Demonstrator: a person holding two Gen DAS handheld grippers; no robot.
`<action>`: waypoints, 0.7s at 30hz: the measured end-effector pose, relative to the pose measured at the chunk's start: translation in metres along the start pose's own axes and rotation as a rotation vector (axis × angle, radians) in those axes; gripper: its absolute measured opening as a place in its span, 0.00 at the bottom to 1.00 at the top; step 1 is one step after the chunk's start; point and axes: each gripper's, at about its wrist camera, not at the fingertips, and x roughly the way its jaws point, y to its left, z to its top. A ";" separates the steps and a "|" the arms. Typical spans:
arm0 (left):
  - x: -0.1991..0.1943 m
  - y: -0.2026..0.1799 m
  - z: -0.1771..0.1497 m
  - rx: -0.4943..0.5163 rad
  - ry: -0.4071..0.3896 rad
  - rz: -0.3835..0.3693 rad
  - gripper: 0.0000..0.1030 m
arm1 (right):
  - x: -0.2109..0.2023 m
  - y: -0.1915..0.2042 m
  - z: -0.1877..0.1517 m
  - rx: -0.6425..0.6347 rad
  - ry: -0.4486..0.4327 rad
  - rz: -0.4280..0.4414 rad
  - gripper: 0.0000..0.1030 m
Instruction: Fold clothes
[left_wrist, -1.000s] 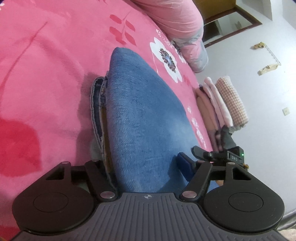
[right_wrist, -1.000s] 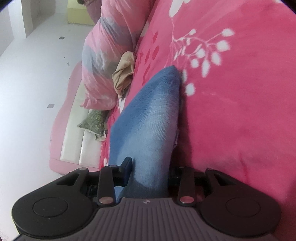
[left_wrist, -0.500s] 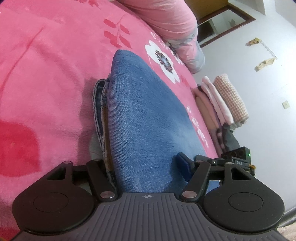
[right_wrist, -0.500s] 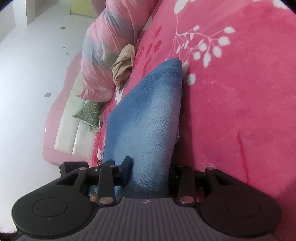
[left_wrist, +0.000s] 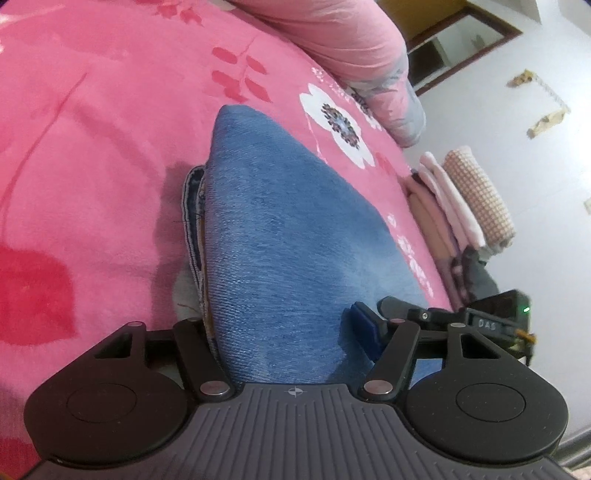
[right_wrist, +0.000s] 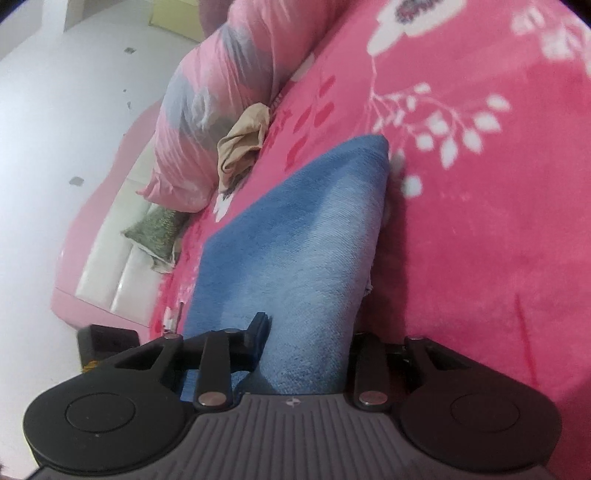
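Between both pairs of fingers, the folded jeans (left_wrist: 295, 236) are pinched, left gripper (left_wrist: 288, 332) and right gripper (right_wrist: 306, 332) each closed on an end, above the bed (left_wrist: 92, 147). Likely carrying; next needs level, matched travel.

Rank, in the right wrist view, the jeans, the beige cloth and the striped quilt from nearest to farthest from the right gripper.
1. Jeans: between the fingers of the right gripper.
2. Beige cloth: ahead and left, crumpled on the bed.
3. Striped quilt: just behind the cloth, touching it, upper left.
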 end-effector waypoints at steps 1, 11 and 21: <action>0.001 -0.003 0.000 -0.002 0.008 -0.006 0.61 | -0.004 0.003 0.001 -0.011 -0.003 -0.007 0.31; 0.019 -0.033 -0.006 0.108 0.068 0.087 0.64 | -0.017 -0.028 -0.001 0.075 0.007 0.020 0.32; 0.026 -0.042 -0.011 0.140 0.040 0.133 0.72 | -0.012 -0.024 -0.005 0.044 -0.050 0.019 0.31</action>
